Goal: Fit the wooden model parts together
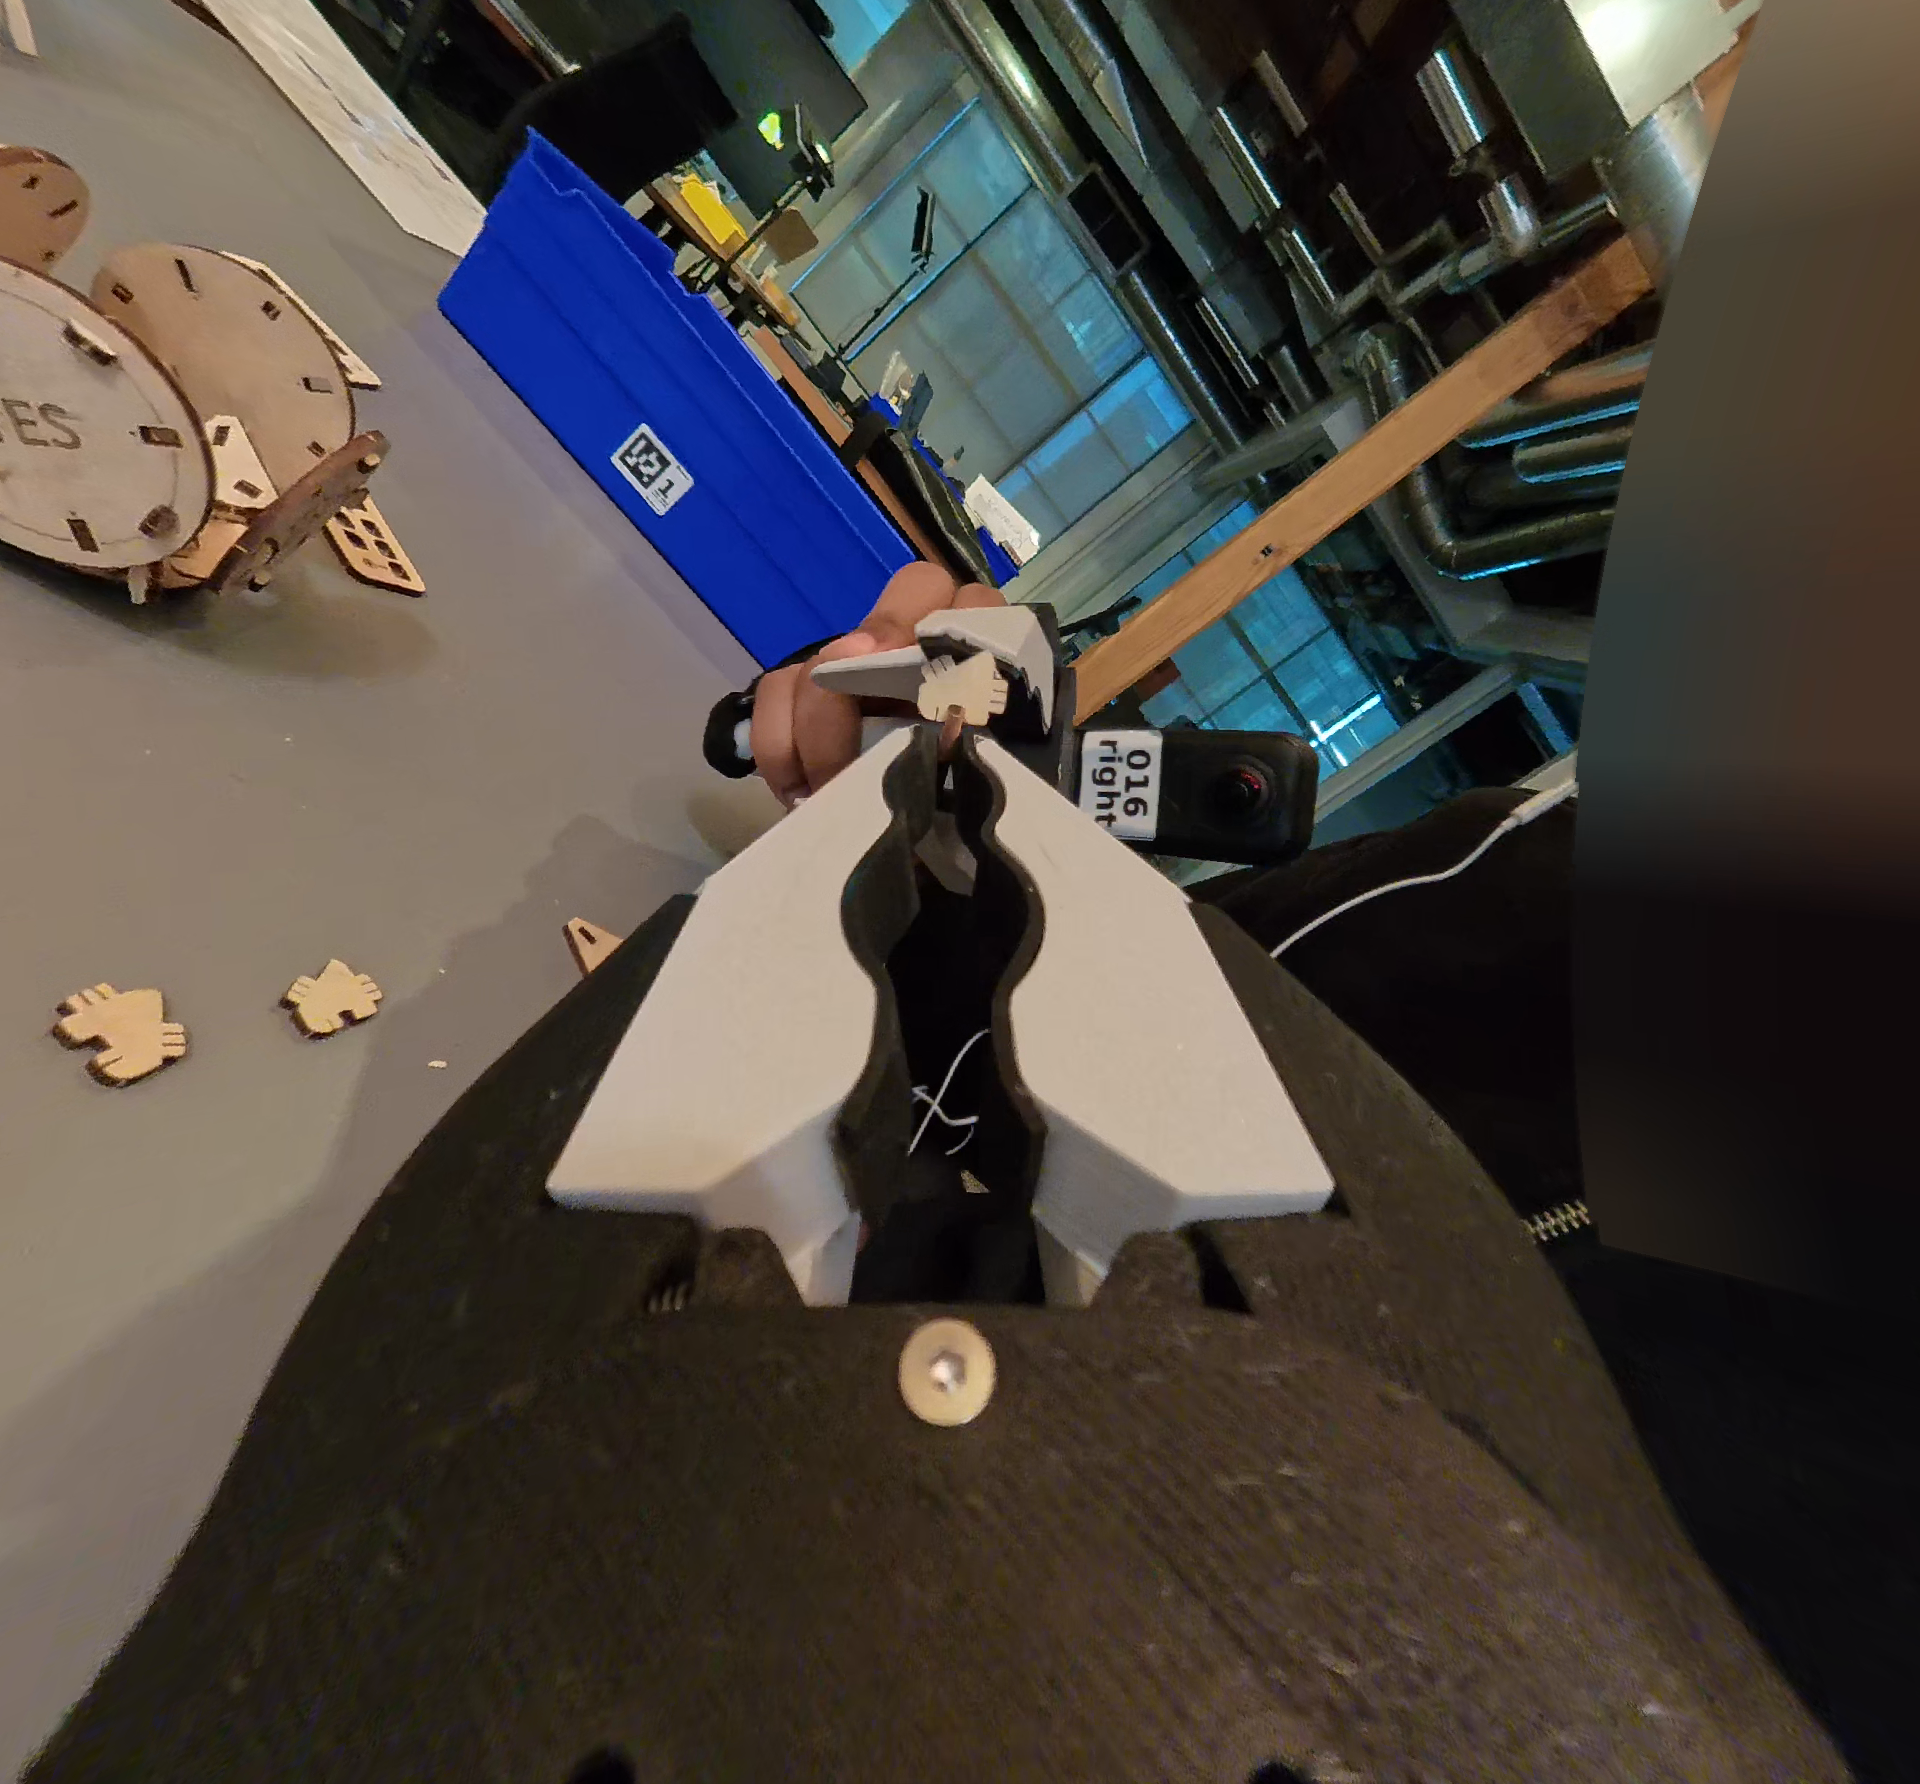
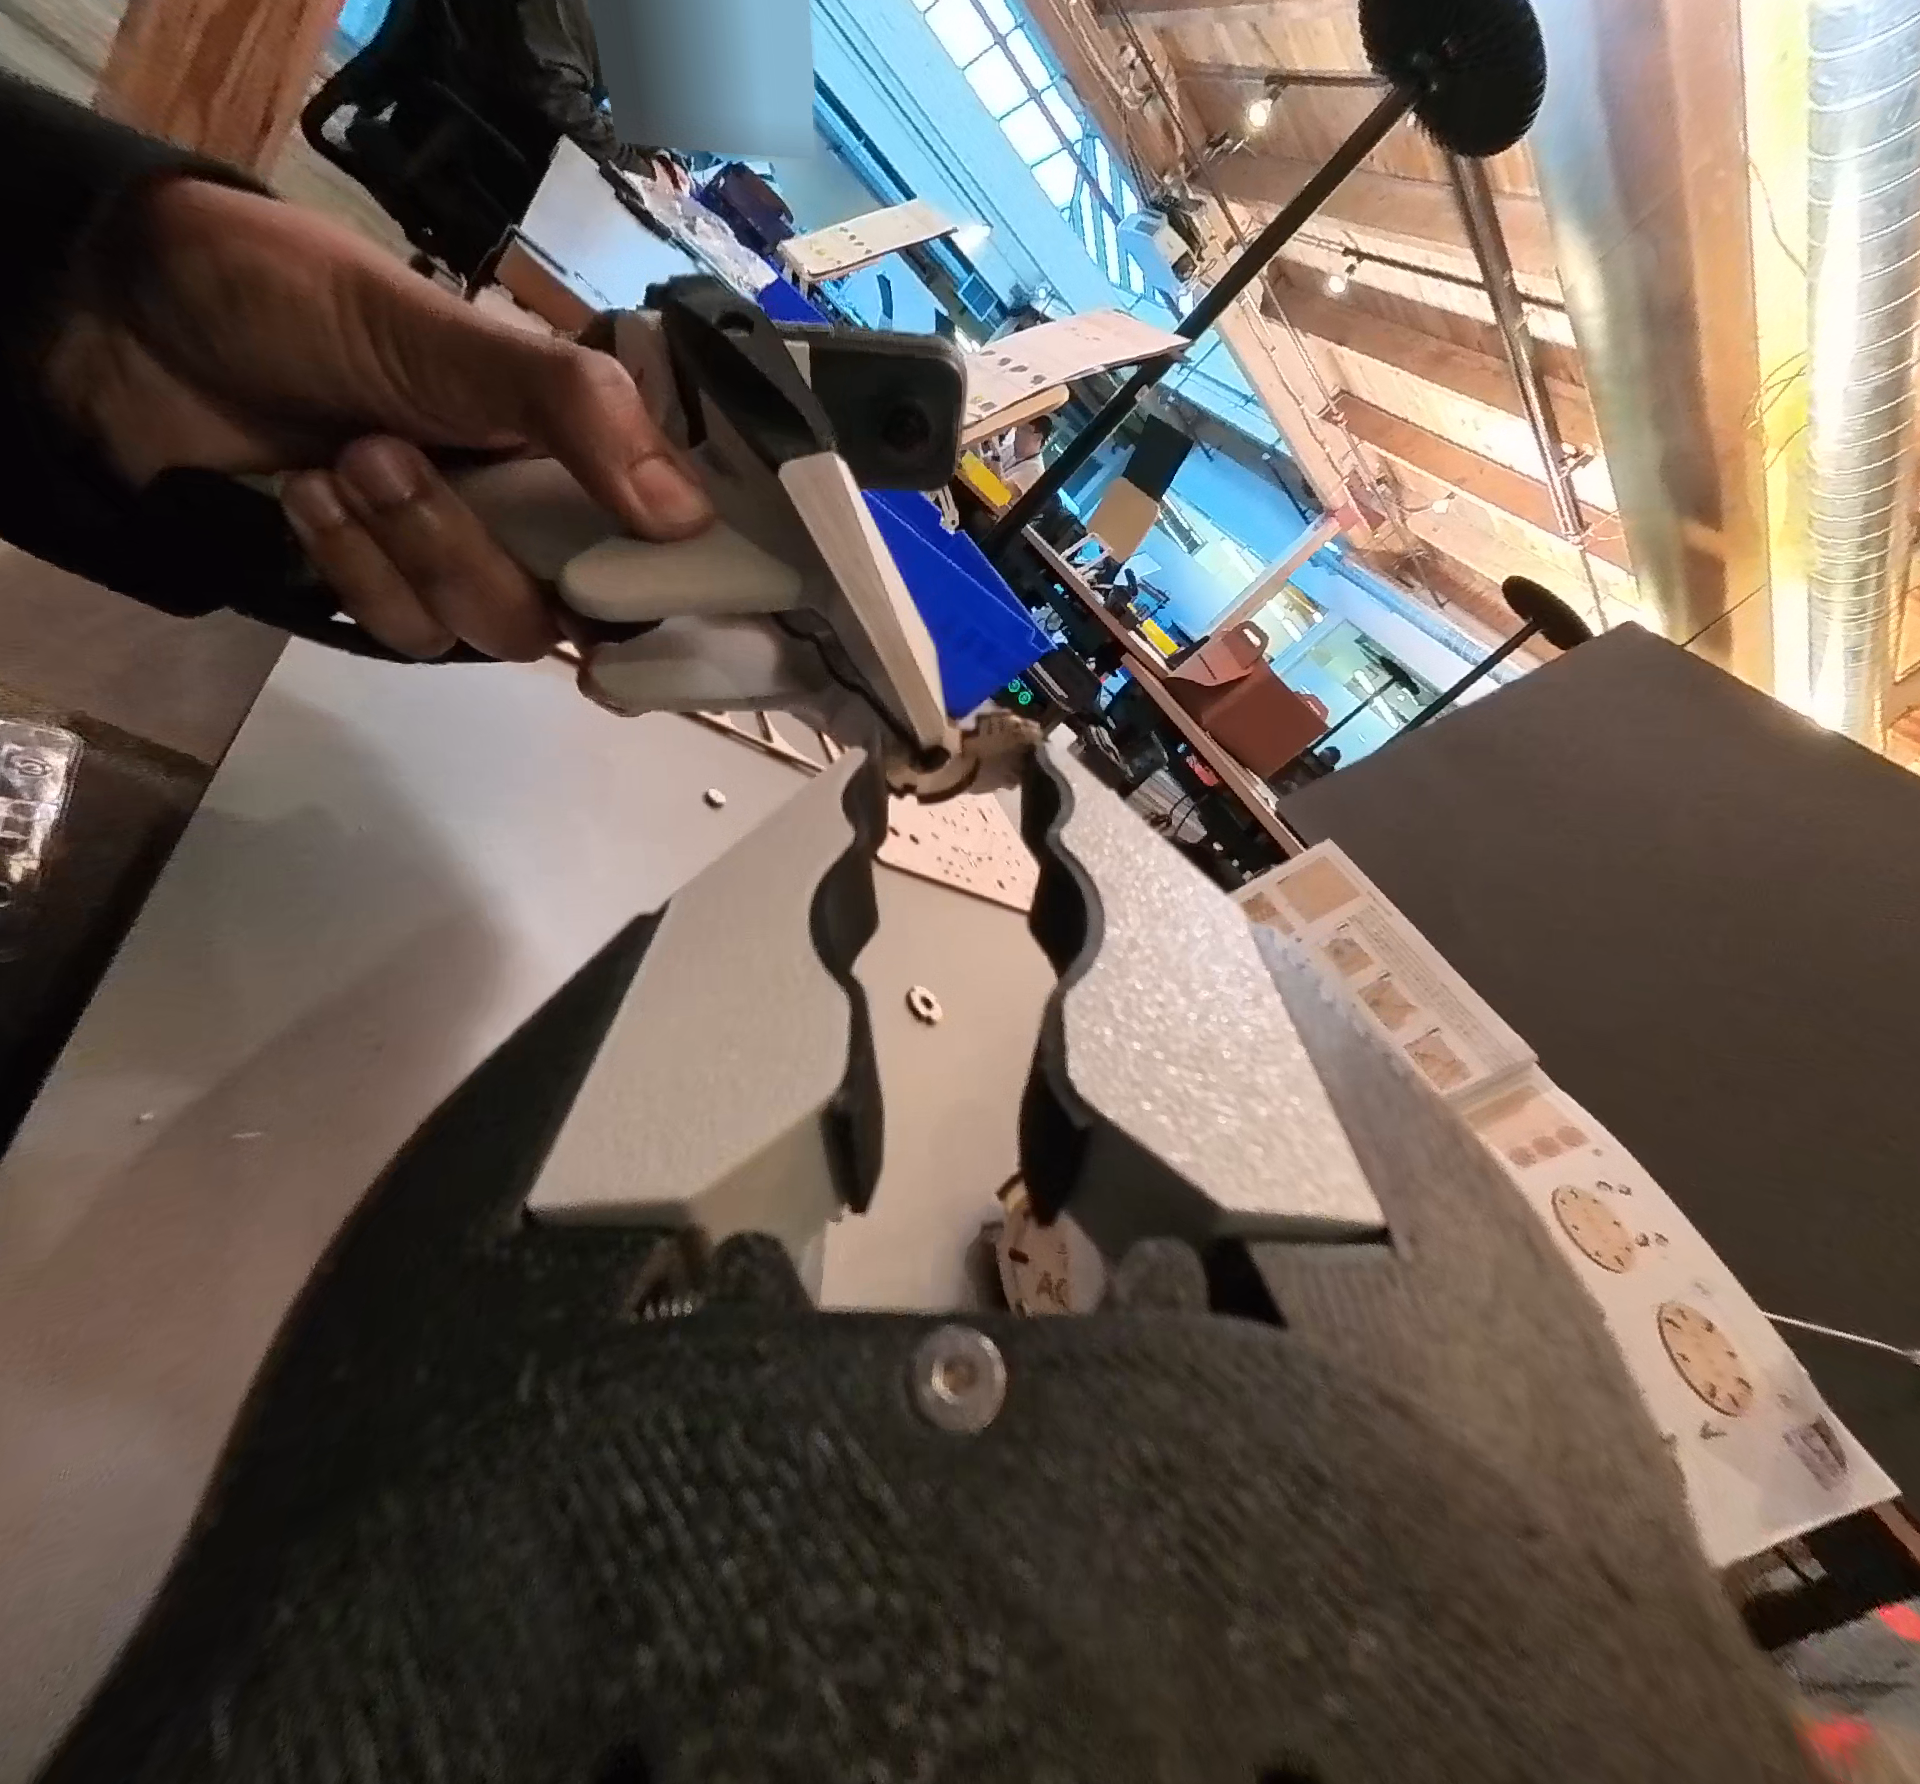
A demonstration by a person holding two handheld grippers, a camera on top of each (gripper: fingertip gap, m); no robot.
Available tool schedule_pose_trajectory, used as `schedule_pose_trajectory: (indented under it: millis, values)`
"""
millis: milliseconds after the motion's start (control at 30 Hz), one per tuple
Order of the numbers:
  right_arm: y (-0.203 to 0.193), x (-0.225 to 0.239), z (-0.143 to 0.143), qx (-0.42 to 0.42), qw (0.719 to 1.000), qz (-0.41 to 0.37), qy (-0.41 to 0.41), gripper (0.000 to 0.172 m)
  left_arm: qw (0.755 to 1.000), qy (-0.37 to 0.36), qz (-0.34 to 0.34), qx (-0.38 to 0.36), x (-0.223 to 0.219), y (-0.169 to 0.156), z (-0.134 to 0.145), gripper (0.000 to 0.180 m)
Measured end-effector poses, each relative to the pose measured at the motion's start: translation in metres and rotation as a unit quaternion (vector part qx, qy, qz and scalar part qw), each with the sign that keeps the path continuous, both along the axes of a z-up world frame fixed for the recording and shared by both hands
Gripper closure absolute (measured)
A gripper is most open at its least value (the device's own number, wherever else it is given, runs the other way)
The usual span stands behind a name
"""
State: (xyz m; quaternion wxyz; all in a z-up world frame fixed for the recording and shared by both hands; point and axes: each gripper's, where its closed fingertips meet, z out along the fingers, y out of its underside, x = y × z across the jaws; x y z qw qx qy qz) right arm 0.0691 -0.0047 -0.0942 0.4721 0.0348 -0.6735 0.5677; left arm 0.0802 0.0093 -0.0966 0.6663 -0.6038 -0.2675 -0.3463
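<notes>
Wooden toothed piece (image 1: 961, 685) is clamped by the right gripper (image 1: 961, 669). A thin wooden peg (image 1: 948, 735) is pinched in the left gripper (image 1: 945, 747), its tip touching that piece above the grey table (image 1: 312, 799).

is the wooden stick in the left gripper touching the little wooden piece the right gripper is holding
Touching. In the left wrist view the stick tip meets the wooden piece's lower edge, with no gap showing.

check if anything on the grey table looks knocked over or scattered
The round wooden assembly lies tipped on its side on the grey table, and two small toothed wooden pieces lie loose nearby. Nothing looks spilled or broken.
</notes>
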Motion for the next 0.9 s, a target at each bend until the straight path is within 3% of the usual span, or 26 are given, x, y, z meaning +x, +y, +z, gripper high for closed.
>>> schedule_pose_trajectory:
  millis: [300, 533, 767, 900]
  values:
    - [0.000, -0.003, -0.004, 0.011, 1.000, -0.007, -0.001, 0.147, 1.000, -0.017, -0.002, 0.009, -0.003, -0.001, -0.003, 0.178]
    - [0.000, -0.002, 0.000, -0.004, 0.998, -0.025, 0.050, 0.142, 1.000, -0.003, 0.011, 0.006, -0.007, -0.003, -0.004, 0.178]
    - [0.001, -0.003, -0.001, -0.070, 0.995, 0.033, -0.062, 0.126, 0.999, 0.017, 0.027, 0.000, -0.015, -0.008, -0.008, 0.178]
    - [-0.002, 0.001, -0.003, -0.078, 0.991, 0.060, -0.091, 0.128, 1.000, 0.018, 0.004, 0.007, -0.005, -0.002, -0.005, 0.179]
